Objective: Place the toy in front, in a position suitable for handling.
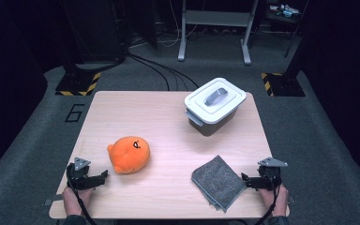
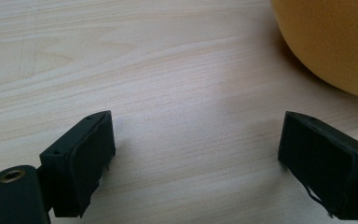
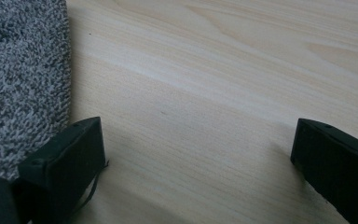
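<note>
On grey carpet, a pale wooden table fronts black curtains.

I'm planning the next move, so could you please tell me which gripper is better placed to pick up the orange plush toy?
Left. The left gripper rests beside the orange plush toy, jaws open; the right gripper sits by the grey cloth.

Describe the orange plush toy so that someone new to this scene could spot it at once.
On the light wooden table, look to the near left part, just ahead of the left gripper, whose jaws stand open. There lies the orange plush toy, round and soft, with a small dark face mark. Nothing else on the table is orange or round.
</note>
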The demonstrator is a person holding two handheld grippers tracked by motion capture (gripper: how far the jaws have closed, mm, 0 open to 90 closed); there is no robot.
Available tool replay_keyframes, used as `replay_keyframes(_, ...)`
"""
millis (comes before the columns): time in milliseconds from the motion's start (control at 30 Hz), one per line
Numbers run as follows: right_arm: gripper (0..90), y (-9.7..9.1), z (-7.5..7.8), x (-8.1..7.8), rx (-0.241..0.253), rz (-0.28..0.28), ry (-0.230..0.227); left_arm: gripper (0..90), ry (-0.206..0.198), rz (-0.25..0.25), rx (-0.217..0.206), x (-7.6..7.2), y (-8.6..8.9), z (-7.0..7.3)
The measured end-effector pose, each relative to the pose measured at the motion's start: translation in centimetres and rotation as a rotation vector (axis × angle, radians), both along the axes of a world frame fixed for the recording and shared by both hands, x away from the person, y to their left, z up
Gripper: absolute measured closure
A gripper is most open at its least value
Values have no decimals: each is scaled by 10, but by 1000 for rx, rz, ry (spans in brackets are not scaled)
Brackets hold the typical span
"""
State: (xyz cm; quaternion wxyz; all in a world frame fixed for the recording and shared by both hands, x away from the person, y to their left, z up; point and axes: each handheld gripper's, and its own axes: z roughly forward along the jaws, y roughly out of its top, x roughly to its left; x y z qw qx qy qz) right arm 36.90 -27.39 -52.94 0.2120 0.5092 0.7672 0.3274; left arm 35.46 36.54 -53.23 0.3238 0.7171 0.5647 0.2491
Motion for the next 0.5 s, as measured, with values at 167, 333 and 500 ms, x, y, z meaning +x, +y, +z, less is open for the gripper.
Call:
replay_keyframes(167, 24, 0, 0, 0, -1, 2, -1, 104, 0, 0, 1, 0, 0, 0)
replay_keyframes(333, 24, 0, 0, 0, 0, 1, -1, 104, -2, 0, 4, 0, 0, 0)
replay_keyframes(500, 25, 0, 0, 0, -1, 2, -1, 105, -6, 0, 4, 0, 0, 0)
